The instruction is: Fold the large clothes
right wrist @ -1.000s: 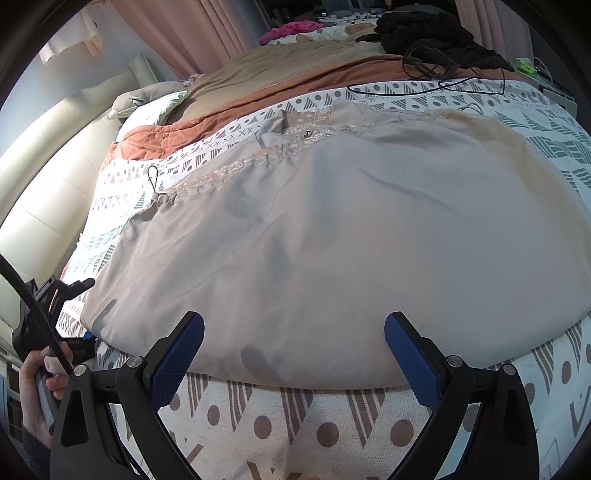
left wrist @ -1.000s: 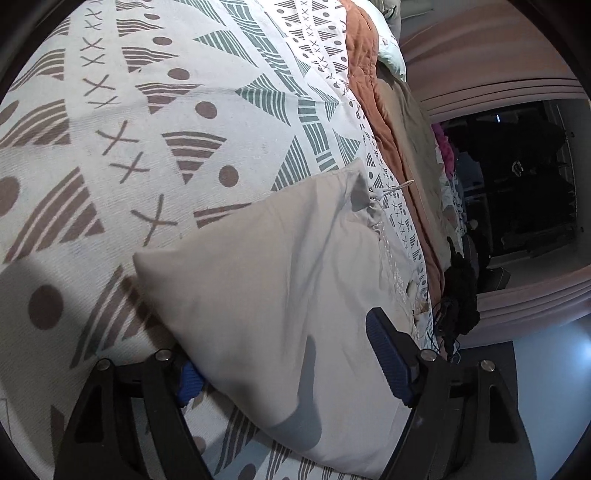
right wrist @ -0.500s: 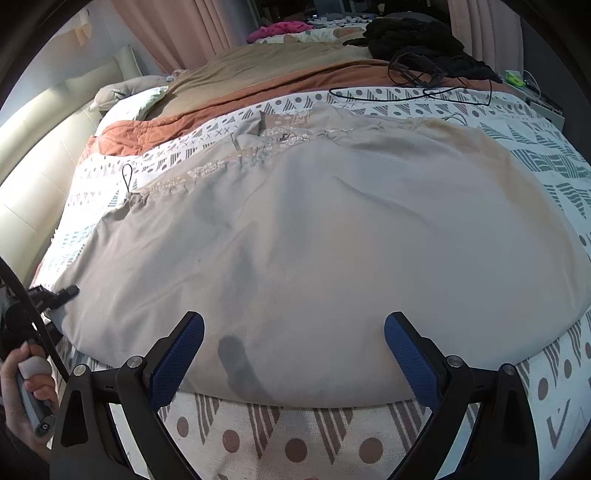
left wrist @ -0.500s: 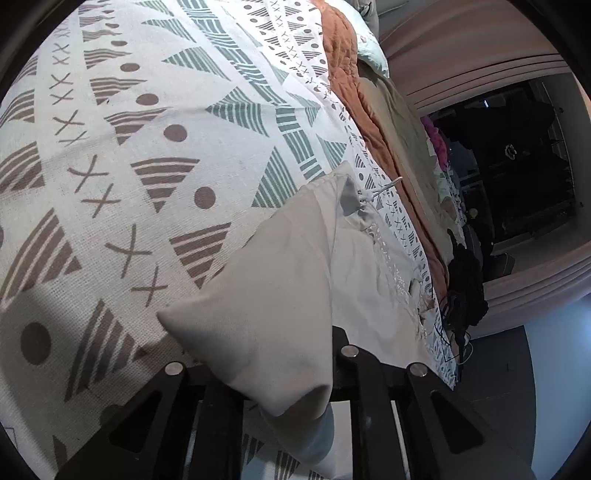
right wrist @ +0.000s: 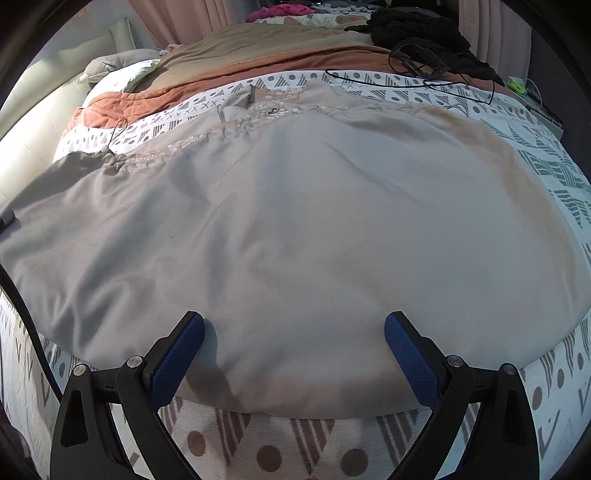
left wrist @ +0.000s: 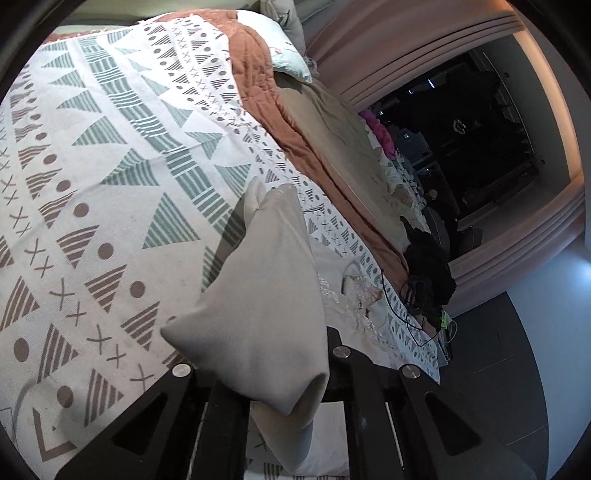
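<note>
Large beige garment (right wrist: pixel 314 229) lies spread over the patterned bedspread (right wrist: pixel 554 166), covering most of its middle; near hem runs just short of the bedspread's near edge, far neckline with lace trim points toward the rust-coloured quilt (right wrist: pixel 229 79) beyond. Left gripper (left wrist: pixel 273 373): jaws closed tight on a corner of the garment (left wrist: pixel 266 295), cloth pinched between them and bunched into a raised, peaked fold that stands clear of the bedspread (left wrist: pixel 110 147) and casts a shadow on it; pads hidden by the fabric. In the right wrist view that same left-hand edge of the garment looks lifted and rumpled relative to the rest, which lies flat. Right gripper (right wrist: pixel 293 350): jaws spread wide, blue pads (right wrist: pixel 177 354) set down over the garment's near hem, one on each side of a stretch of cloth; nothing pinched, whether the tips touch the fabric cannot be told. A black cable (right wrist: pixel 413 79) trails across the bedspread's far side, beside a heap of black clothing (right wrist: pixel 421 26) on the quilt. Pale pillow (right wrist: pixel 136 72) at the bedspread's far left corner.
</note>
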The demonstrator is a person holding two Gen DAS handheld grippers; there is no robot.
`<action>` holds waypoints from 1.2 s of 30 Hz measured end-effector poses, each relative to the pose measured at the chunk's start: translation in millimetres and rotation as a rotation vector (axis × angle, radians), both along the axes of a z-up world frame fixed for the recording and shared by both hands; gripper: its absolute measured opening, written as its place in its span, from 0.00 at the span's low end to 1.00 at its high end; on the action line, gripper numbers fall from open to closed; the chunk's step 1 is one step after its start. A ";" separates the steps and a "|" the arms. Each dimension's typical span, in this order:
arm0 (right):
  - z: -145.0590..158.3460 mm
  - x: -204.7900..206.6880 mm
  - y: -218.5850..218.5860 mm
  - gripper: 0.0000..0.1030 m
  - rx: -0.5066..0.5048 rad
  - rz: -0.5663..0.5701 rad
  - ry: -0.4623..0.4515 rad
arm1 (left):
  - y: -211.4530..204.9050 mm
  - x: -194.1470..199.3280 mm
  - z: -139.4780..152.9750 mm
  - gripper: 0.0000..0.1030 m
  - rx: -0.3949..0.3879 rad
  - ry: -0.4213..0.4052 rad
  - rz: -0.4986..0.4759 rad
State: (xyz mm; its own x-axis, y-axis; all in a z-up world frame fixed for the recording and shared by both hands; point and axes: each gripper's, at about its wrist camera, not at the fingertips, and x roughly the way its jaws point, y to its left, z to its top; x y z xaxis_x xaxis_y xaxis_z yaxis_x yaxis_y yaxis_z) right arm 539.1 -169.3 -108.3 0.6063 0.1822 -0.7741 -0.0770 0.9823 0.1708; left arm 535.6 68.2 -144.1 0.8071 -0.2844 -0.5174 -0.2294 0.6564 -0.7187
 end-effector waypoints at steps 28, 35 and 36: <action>26.3 -46.7 -157.9 0.95 0.404 -0.174 -0.057 | -224.5 61.3 143.0 0.09 0.198 -0.068 -0.254; 24.6 -59.8 -203.8 0.95 0.481 -0.255 -0.084 | -289.4 78.1 144.5 0.09 0.213 -0.057 -0.331; 23.1 -62.2 -210.9 0.95 0.492 -0.266 -0.085 | -299.0 80.9 143.2 0.09 0.213 -0.054 -0.343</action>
State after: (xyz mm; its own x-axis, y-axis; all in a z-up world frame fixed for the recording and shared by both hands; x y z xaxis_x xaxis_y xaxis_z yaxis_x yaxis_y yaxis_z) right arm 476.9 -380.2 -85.2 0.7372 0.3412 -0.5832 0.1291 0.7761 0.6173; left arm 616.6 -230.8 -0.9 0.7119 -0.4327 -0.5532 0.0629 0.8238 -0.5634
